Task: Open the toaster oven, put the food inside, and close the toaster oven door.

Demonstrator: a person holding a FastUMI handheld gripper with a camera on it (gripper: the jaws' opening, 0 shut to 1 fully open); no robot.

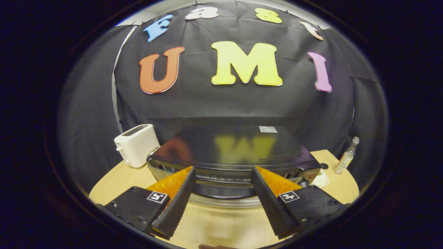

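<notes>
A black toaster oven (228, 145) with a glossy top stands on the round wooden table (221, 224), straight ahead of me. Its dark door (225, 188) leans out towards me, and a narrow gap under the top edge shows the bars of a rack (223, 178). The door's silver handle (225, 201) runs across between my two fingers. My gripper (223, 170) is open wide, its fingertips level with the oven's front edge, one on each side of the door's middle. Nothing is pressed between the fingers.
A white pop-up toaster (136, 144) stands left of the oven. A small clear bottle (347, 155) stands at the table's right rim, with a small white item (322, 180) by the oven's right corner. Bare tabletop lies below the fingers.
</notes>
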